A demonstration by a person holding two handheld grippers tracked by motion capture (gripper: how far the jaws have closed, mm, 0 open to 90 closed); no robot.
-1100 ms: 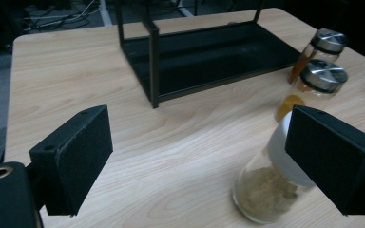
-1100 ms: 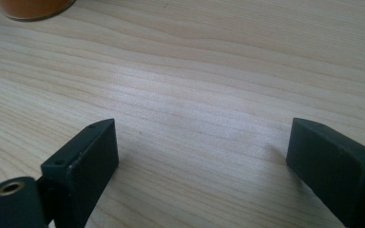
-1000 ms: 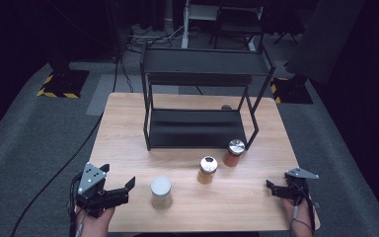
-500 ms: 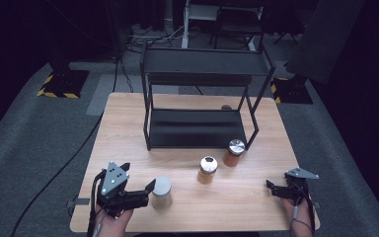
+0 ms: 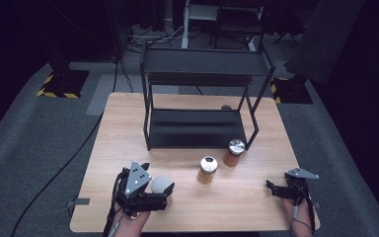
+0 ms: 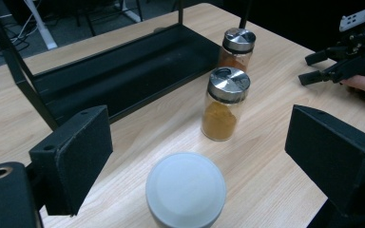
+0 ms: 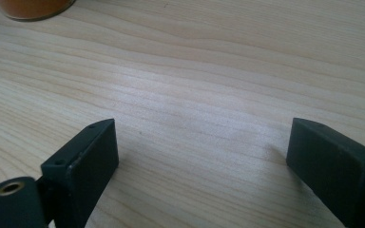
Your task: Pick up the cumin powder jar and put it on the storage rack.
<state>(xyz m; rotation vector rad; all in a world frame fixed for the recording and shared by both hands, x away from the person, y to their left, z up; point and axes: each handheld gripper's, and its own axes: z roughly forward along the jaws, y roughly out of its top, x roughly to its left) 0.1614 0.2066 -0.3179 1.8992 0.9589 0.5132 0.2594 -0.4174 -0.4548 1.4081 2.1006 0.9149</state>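
A white-lidded jar (image 5: pixel 163 183) stands near the table's front edge. My left gripper (image 5: pixel 154 187) is open, with one jaw on either side of it. In the left gripper view, the white lid (image 6: pixel 185 189) sits low between the two pads (image 6: pixel 78 159), with a gap on both sides. A glass spice jar of yellow-orange powder (image 6: pixel 225 103) with a metal cap stands beyond it. A second capped jar (image 6: pixel 237 46) stands by the black rack (image 5: pixel 197 98). My right gripper (image 5: pixel 275 189) rests open at the front right, over bare wood (image 7: pixel 199 161).
The two-tier black metal rack takes up the back half of the wooden table (image 5: pixel 118 123), its lower shelf (image 6: pixel 123 71) bare. The other hand's gripper (image 6: pixel 342 61) shows far right in the left gripper view. A jar's base (image 7: pixel 33 8) edges the right gripper view.
My left gripper has moved right along the front edge until the white-lidded jar stands between its jaws. The right gripper and the spice jars have stayed put.
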